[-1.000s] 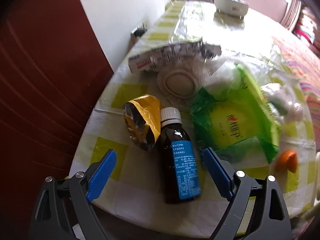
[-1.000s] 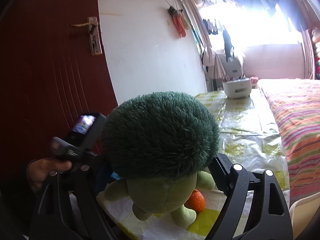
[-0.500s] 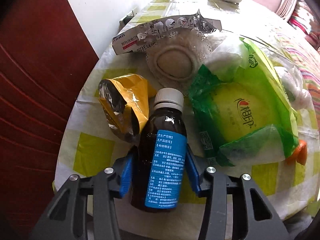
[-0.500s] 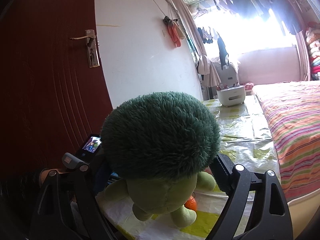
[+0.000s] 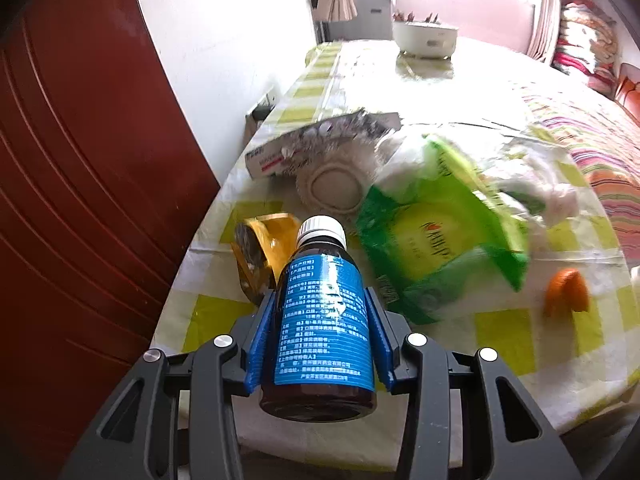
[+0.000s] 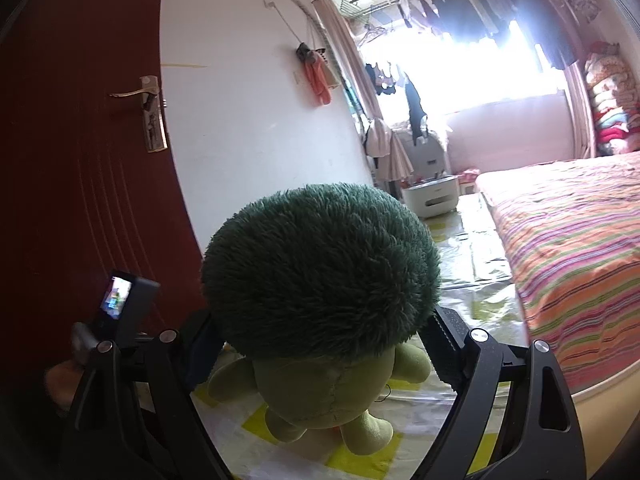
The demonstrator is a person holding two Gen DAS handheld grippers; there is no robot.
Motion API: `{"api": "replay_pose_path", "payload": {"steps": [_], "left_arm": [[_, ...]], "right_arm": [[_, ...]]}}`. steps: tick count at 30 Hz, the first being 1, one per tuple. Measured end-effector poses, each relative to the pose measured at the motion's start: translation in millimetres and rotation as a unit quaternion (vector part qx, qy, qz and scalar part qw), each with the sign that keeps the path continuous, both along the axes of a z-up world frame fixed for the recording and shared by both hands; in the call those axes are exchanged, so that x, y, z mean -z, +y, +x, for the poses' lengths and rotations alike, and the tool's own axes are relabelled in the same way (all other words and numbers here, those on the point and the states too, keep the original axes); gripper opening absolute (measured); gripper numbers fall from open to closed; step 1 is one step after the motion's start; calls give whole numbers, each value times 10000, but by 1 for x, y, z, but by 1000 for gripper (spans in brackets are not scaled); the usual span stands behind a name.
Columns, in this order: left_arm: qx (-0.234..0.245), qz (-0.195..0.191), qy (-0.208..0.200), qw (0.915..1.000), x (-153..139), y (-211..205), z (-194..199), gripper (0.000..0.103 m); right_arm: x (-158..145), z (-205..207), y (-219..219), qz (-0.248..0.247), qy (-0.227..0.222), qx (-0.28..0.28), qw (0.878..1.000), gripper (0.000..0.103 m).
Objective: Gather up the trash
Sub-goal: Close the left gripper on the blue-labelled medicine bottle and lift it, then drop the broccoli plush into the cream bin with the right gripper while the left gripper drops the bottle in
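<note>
My left gripper (image 5: 320, 332) is shut on a brown medicine bottle (image 5: 322, 312) with a blue label and white cap, held tilted above the table (image 5: 520, 364). On the table lie a crumpled yellow wrapper (image 5: 260, 252), a green wet-wipe pack (image 5: 436, 236), a pill box with blister foil (image 5: 320, 144), white tissues (image 5: 532, 180) and an orange peel (image 5: 566, 292). My right gripper (image 6: 320, 344) is shut on a green broccoli plush toy (image 6: 320, 280), held above the table's near end.
A dark red door (image 5: 80, 180) stands close on the left, its handle (image 6: 140, 92) in the right wrist view. A white pot (image 5: 424, 38) sits at the table's far end. A striped bed (image 6: 568, 248) runs along the right. A round lace coaster (image 5: 332, 188) lies mid-table.
My left gripper closed on the bottle, then lifted it off the table and pulled back. My right gripper has risen a little with the plush toy.
</note>
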State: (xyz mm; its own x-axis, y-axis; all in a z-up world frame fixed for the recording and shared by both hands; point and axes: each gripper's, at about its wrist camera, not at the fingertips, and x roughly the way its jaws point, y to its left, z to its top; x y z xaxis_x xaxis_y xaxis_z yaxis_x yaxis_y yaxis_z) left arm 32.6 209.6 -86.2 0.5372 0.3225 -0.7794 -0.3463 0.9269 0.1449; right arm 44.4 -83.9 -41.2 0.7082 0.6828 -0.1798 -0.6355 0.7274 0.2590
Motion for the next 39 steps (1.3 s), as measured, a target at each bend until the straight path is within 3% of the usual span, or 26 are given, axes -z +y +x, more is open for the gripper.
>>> {"api": "replay_pose_path", "payload": {"steps": [11, 21, 29, 34, 39], "left_arm": [[685, 165, -446, 9965, -28, -60, -9, 41], [1648, -8, -642, 9842, -33, -133, 2, 41], [2639, -181, -913, 9601, -43, -203, 12, 41], [3208, -604, -1060, 9393, -52, -236, 20, 41], [3619, -1072, -953, 9211, -55, -255, 27, 41]], "right_arm": [[9, -2, -51, 125, 62, 1002, 9949, 84], [27, -7, -110, -2, 297, 2323, 9722, 84], [52, -3, -152, 27, 960, 3158, 9439, 84], [61, -3, -169, -21, 1257, 3590, 9248, 84], [68, -4, -178, -82, 1473, 3955, 9065, 87]]}}
